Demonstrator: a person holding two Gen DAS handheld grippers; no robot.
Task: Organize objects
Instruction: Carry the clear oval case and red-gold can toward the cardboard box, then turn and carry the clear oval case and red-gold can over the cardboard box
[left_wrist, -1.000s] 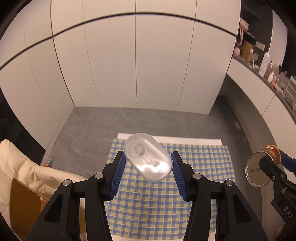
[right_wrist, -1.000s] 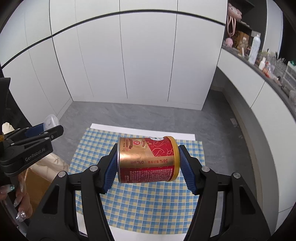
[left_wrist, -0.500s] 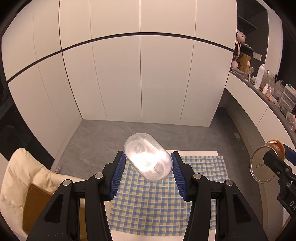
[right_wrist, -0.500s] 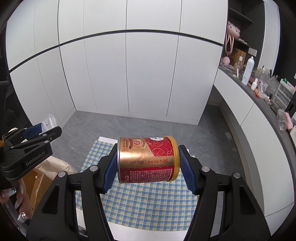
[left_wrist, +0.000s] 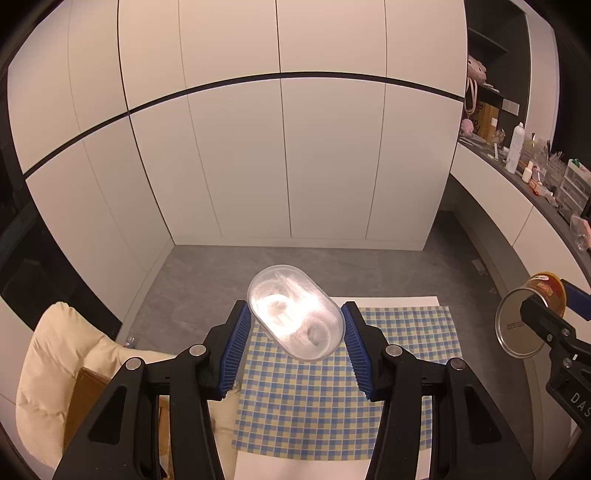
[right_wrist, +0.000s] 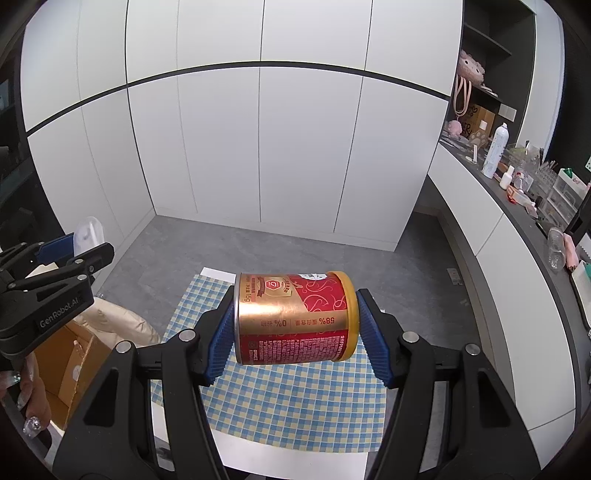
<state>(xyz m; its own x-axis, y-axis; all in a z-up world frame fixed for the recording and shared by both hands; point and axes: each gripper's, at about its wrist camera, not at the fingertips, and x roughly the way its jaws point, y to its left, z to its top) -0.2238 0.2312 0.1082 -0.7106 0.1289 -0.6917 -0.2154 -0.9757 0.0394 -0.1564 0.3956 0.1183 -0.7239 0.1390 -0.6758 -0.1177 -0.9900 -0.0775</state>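
My left gripper (left_wrist: 295, 334) is shut on a clear oval plastic container (left_wrist: 295, 312), held high above the blue and yellow checked cloth (left_wrist: 325, 402). My right gripper (right_wrist: 295, 323) is shut on a red and gold can (right_wrist: 295, 317) lying sideways between the blue pads, its yellow lid to the right. In the left wrist view the can (left_wrist: 532, 314) and the right gripper show at the right edge. In the right wrist view the left gripper (right_wrist: 74, 251) with the clear container (right_wrist: 86, 230) shows at the left.
White cupboard doors (left_wrist: 280, 155) close off the far side over a grey floor (left_wrist: 207, 280). A cream cushion (left_wrist: 55, 354) and a cardboard box (right_wrist: 62, 362) lie at the left. A cluttered dark counter (right_wrist: 517, 184) runs along the right. A hand (right_wrist: 29, 398) holds the left gripper.
Both grippers have risen with their loads, so the checked cloth looks smaller and lower in both views. Both grips are unchanged.
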